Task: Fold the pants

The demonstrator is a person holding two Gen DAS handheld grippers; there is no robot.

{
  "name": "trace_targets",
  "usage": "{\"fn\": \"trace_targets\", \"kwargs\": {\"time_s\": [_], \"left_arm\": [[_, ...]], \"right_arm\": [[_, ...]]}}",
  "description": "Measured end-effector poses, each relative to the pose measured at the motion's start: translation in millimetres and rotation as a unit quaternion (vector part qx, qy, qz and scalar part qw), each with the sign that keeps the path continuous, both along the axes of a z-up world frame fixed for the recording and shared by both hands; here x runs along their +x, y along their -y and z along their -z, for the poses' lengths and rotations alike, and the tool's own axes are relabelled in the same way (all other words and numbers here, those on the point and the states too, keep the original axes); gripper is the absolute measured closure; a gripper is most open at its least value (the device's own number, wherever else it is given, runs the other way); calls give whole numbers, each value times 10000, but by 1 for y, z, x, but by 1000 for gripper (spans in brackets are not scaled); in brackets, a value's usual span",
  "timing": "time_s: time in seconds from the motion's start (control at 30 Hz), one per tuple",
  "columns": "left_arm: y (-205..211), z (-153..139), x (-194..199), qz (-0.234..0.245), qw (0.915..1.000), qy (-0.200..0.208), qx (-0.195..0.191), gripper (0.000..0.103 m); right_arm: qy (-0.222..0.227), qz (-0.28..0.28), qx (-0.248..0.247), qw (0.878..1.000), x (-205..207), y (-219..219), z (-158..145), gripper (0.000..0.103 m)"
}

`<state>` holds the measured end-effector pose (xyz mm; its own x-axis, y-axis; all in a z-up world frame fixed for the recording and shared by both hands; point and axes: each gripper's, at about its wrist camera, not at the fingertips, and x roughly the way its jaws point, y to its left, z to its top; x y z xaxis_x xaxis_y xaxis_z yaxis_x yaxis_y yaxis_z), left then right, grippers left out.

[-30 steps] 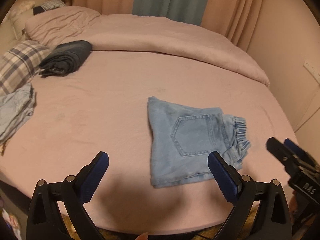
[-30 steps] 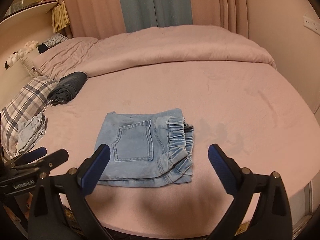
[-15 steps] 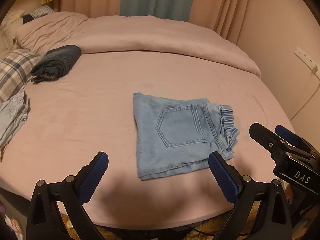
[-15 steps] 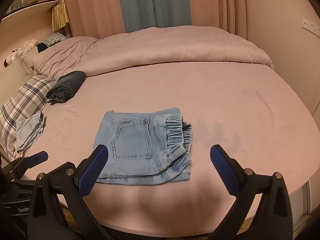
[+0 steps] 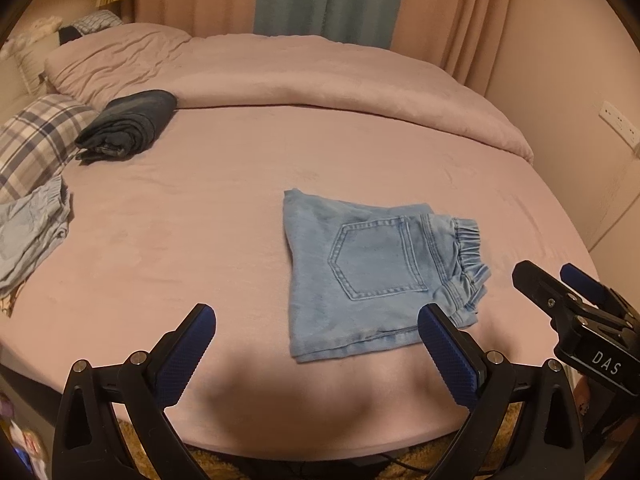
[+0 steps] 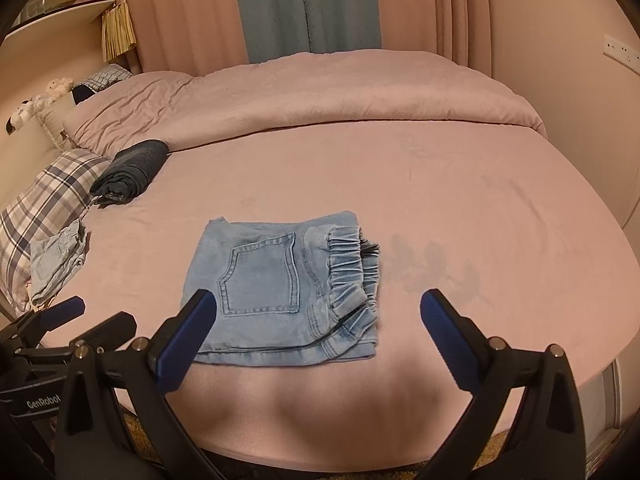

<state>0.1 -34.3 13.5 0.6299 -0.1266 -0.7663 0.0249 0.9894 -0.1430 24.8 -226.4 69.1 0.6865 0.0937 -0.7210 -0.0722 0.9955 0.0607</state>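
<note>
Both my left gripper (image 5: 316, 354) and right gripper (image 6: 318, 340) hang wide and empty over the folded denim pants (image 6: 280, 284) on the bed (image 6: 460, 200); soft, limp, best pinched at the thick elastic waistband (image 6: 352, 268).

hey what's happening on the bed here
A person with a gripper in each hand is folding pants. The light blue jeans lie folded into a compact rectangle on the pink bed, back pocket up. Both the left gripper and right gripper are open and hold nothing. A dark folded garment sits near the plaid pillow.
</note>
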Motion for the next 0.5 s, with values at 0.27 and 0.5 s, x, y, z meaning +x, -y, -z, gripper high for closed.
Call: {"fn": "trace_targets", "kwargs": {"time_s": [0.27,0.5], "left_arm": [[-6,-2,2,-71,9999,-9,-151,3],[-6,-2,2,-108,9998,-36,-133,3]], "right_arm": [[-17,52,-33,10000,0,0,2,0],[-58,68,-45,9999,-2,-4,5,0]]}}
